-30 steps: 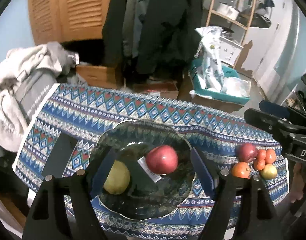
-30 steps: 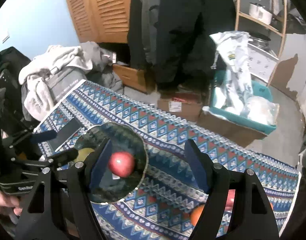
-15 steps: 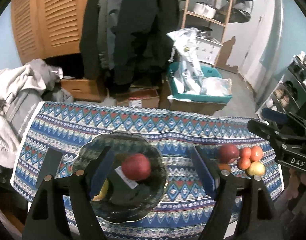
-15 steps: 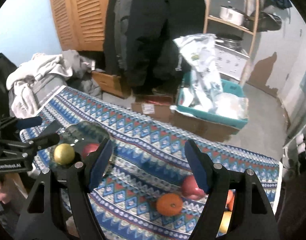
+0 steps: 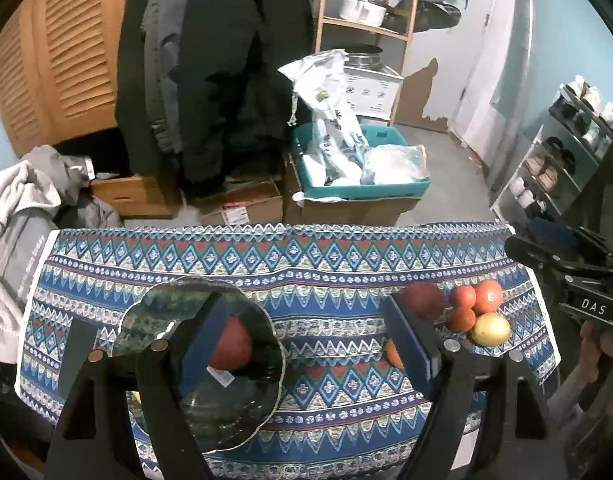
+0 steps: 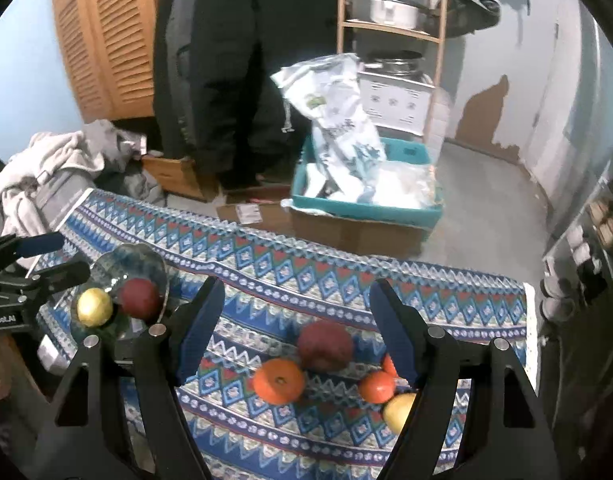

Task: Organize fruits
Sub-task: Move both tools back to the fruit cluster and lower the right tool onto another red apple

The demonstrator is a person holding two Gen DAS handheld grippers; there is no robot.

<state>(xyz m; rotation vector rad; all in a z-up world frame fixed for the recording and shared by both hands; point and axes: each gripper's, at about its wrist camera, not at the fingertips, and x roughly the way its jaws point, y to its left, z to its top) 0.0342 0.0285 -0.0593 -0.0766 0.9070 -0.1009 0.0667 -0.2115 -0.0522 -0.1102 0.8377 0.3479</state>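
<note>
Both claws hang above the counter point(image 5: 306, 264) with their jaws spread wide and nothing between them. The right claw point(image 6: 296, 324) looks down on the loose fruit at the counter's right end: a dark red apple point(image 6: 325, 345) sits almost midway between its jaws, an orange point(image 6: 279, 381) just in front of it, a smaller orange one point(image 6: 377, 386) and a yellow fruit point(image 6: 400, 411) off toward the right finger. The glass plate point(image 5: 174, 312) stands at the left end, well apart from that cluster, already holding a red apple point(image 5: 232, 347).

I'd judge the step in hand to be picking the next fruit for the plate. To do it well, the right claw should drop straight over the dark apple, keeping the jaws wide until they straddle its widest part. The orange lies so near that a finger coming down carelessly could nudge it and set it rolling. Close gently; round fruit squirts out of a hard pinch.

The left claw point(image 5: 306, 340) seems only to wait near the plate.

From the right wrist I can see a yellow fruit on the plate point(image 6: 94, 306) beside the red apple; in the left wrist view the near finger hides it almost wholly. The left view, in turn, shows the cluster as a tight group of five, with the front orange point(image 5: 393, 353) mostly hidden behind its right finger, and shows the right claw's body at the frame edge.
</note>
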